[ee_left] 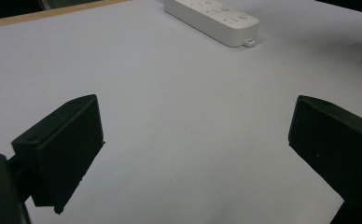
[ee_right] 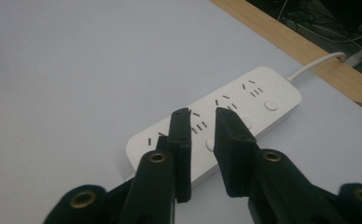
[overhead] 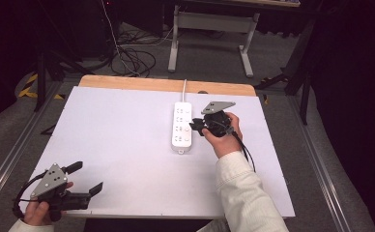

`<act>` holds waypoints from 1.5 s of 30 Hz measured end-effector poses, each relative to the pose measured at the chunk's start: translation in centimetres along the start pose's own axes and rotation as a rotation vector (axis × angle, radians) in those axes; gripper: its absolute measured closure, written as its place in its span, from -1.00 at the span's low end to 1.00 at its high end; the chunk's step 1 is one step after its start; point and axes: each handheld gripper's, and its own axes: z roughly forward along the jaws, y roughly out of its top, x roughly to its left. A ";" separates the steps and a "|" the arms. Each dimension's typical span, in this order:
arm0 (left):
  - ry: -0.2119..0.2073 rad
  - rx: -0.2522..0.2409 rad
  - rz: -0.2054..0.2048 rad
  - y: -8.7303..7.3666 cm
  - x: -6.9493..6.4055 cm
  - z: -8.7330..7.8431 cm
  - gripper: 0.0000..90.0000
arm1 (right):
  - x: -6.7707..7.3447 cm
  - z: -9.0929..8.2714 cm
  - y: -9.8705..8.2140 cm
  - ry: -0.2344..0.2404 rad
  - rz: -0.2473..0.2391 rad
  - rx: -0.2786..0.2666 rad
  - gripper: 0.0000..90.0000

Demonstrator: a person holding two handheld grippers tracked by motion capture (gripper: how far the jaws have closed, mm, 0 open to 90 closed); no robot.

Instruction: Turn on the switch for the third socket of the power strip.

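Hovering over power strip, frame centre.
Right gripper: jaws nearly closed, narrow gap, nothing held, tips above strip's sockets. Left gripper: wide open, empty, lower frame.

Left tongs rest low at the near left, jaws spread wide. Right tongs, held in the right hand, have jaws nearly together, a narrow gap between.

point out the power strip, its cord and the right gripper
power strip (overhead: 182, 127), high view, middle of its white top
cord (overhead: 184, 89), high view, white stretch crossing the table's wooden edge
right gripper (ee_right: 202, 114), right gripper view, narrow gap between its two black jaw tips, above the strip
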 end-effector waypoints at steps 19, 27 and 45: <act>0.003 0.006 0.000 0.0 0.0 0.1 -0.92 | -0.9 4.0 -0.3 -0.011 -0.002 0.065 1.00; 0.009 0.007 0.001 0.0 0.0 0.1 -0.92 | -1.3 6.0 -0.7 -0.022 0.025 0.111 1.00; 0.007 0.015 0.001 0.0 0.0 0.2 -0.92 | -1.3 7.5 -1.1 -0.046 0.030 0.168 1.00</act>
